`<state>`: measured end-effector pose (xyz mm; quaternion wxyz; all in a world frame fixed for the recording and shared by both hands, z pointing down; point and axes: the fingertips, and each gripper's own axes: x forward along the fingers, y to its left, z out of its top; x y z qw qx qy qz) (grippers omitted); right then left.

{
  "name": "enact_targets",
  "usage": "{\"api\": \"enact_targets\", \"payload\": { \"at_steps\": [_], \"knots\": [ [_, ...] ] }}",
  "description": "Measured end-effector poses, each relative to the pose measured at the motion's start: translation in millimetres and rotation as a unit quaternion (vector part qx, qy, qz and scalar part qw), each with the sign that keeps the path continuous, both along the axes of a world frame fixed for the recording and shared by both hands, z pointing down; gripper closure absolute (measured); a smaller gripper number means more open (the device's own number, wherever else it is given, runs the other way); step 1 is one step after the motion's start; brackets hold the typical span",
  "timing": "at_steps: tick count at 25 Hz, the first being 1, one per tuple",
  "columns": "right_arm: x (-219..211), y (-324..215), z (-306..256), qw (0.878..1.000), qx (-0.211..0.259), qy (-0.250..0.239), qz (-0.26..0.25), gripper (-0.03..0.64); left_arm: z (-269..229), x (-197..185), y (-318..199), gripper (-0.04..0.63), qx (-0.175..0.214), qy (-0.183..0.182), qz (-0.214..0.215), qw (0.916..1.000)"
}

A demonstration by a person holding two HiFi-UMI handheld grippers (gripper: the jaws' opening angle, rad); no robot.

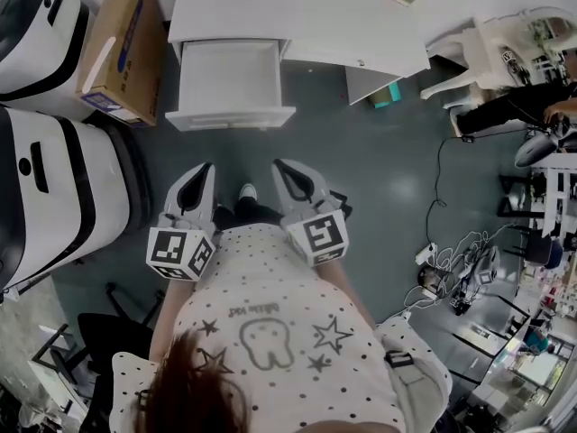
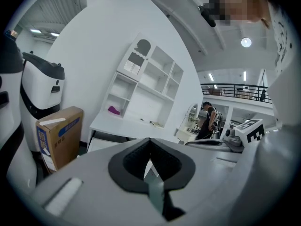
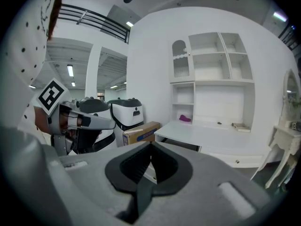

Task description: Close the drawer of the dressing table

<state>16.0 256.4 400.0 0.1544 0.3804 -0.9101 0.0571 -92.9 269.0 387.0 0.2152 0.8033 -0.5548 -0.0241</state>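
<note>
The white dressing table (image 1: 306,16) stands at the top of the head view. Its left drawer (image 1: 230,115) is pulled out over the grey floor, and its inside looks empty. My left gripper (image 1: 206,168) and right gripper (image 1: 278,164) hang side by side in front of my body. Both point toward the drawer's front and stay a short way from it. Each has its jaws closed tip to tip with nothing between them. In the left gripper view the left gripper (image 2: 150,140) faces the table (image 2: 127,125). In the right gripper view the right gripper (image 3: 151,144) faces the table (image 3: 211,135).
A cardboard box (image 1: 122,48) leans left of the drawer, beside two white-and-black machines (image 1: 45,34) (image 1: 63,197). A white shelf unit (image 3: 211,74) rises behind the table. A white chair (image 1: 505,52), a seated person (image 1: 532,102) and floor cables (image 1: 451,278) are at the right.
</note>
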Motion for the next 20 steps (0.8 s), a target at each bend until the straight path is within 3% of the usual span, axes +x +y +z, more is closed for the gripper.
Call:
{"api": "enact_targets", "payload": {
  "at_steps": [12, 20],
  "knots": [
    [14, -22, -5, 1.0, 0.012, -0.006, 0.01, 0.623, -5, 6, -23, 0.6, 0.01, 0.01, -0.003, 0.9999],
    [20, -61, -3, 0.997, 0.015, -0.008, 0.074, 0.623, -6, -13, -65, 0.6, 0.017, 0.027, 0.004, 0.9995]
  ]
}}
